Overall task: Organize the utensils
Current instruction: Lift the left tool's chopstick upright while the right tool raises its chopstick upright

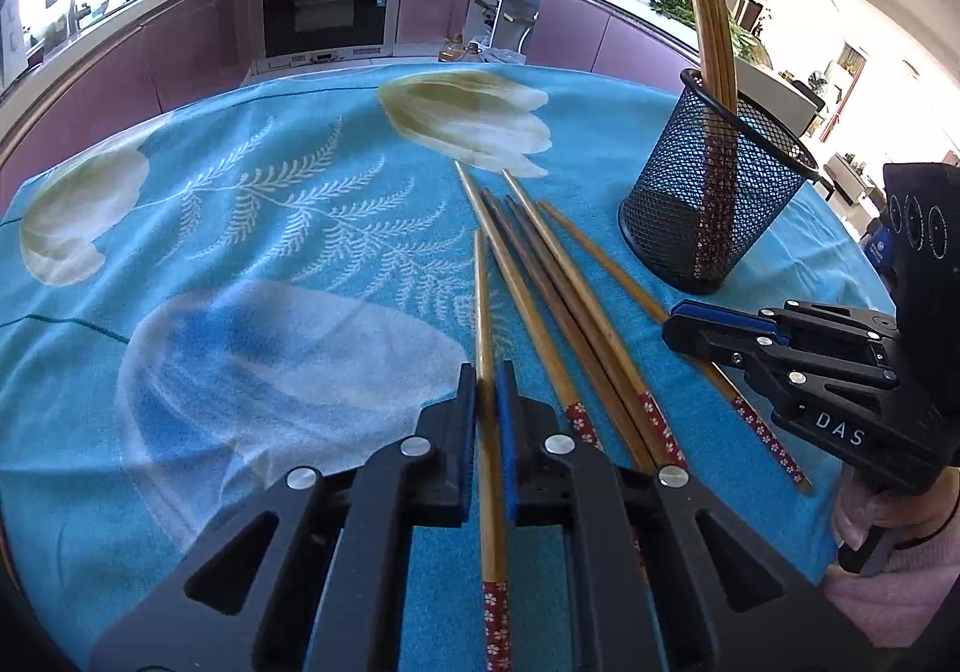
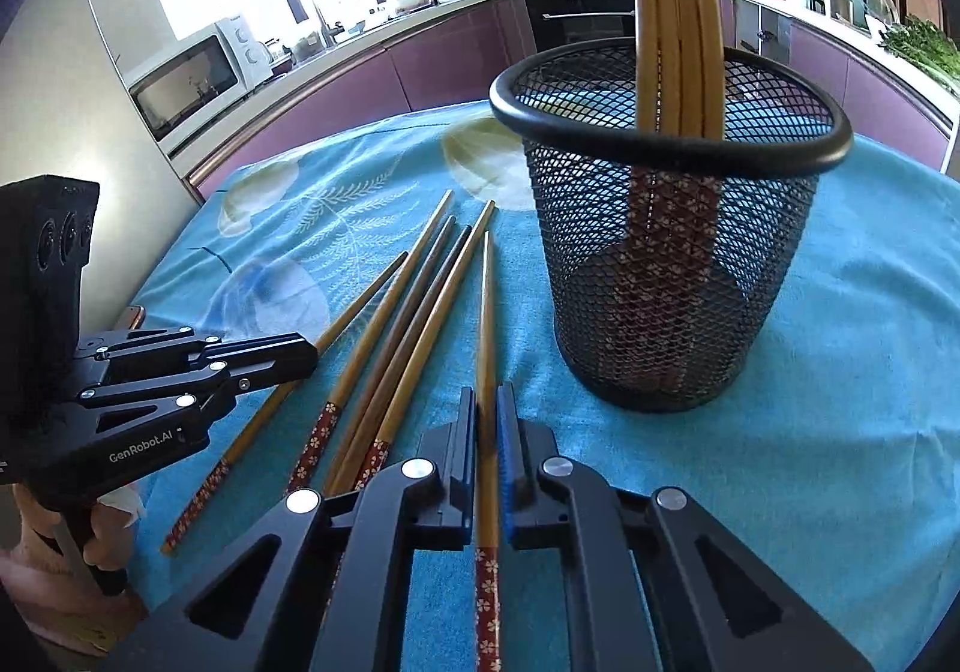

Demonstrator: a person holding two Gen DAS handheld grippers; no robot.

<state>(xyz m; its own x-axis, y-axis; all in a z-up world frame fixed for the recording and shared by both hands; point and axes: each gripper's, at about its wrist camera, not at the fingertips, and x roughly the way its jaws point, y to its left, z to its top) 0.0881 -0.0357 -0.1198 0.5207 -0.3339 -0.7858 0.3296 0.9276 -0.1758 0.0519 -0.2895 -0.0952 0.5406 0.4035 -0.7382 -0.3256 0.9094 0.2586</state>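
My left gripper (image 1: 486, 390) fingers clamp leftmost chopstick (image 1: 483, 300); right gripper (image 2: 487, 414) fingers clamp rightmost chopstick (image 2: 486, 312), both mid-shaft, ready for mesh holder (image 2: 666, 276).

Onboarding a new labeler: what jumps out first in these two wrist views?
Each gripper is shut on one chopstick: left gripper on the leftmost, right gripper on the rightmost. Between them four loose chopsticks fan across the blue tablecloth; right of them a black mesh cup already holds several upright.
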